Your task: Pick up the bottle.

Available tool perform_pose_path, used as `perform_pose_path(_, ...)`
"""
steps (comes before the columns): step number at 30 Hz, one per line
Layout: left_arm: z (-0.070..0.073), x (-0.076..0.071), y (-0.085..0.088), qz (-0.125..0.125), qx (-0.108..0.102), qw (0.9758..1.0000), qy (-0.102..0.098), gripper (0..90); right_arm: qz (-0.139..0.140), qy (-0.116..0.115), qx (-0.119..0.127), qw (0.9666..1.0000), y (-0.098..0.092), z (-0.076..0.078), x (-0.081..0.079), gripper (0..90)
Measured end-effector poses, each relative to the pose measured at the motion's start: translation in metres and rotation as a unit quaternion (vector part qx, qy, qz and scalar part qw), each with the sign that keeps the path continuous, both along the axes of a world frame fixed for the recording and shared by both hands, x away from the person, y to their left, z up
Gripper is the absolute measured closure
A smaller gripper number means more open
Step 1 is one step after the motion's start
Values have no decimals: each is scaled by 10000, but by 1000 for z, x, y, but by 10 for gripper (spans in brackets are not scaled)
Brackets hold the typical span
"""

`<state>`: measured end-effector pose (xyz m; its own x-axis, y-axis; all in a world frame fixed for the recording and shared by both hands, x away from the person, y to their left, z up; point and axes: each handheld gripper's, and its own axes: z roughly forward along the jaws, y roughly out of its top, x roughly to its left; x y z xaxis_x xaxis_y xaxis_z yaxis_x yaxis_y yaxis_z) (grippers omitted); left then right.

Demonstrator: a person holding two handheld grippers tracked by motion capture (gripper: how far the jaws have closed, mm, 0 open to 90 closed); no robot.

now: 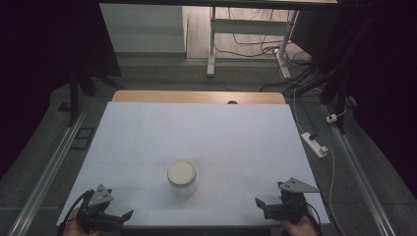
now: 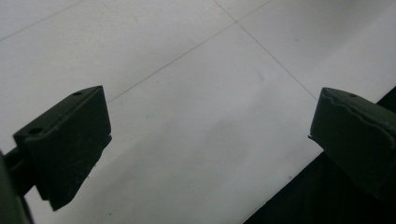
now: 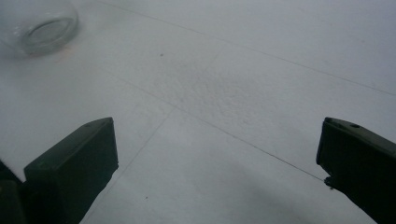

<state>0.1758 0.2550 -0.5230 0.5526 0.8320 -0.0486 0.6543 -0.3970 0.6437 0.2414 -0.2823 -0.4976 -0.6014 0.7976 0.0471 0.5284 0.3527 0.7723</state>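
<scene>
Claws (image 1: 129,215) (image 1: 259,202) both spread, empty, over table (image 1: 147,147); high view adds jar's (image 1: 181,178) white lid.

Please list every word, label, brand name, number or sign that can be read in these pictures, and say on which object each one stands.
There are none.
The jar has a plain pale lid and clear glass with no label I can see.
The table carries faint lines and small specks, no writing.
The left gripper and right gripper show no readable marking.
</scene>
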Motion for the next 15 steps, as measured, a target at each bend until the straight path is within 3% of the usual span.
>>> perform_pose_path(10, -1, 4, 4, -183, -258, 9993, 210, 0, 205, 183, 135, 9995, -1, 0, 1, 0)
perform_pose_path(15, -1, 4, 4, -198, -263, 9992, 231, 0, 220, 202, 146, 9994, -1, -1, 2, 0)
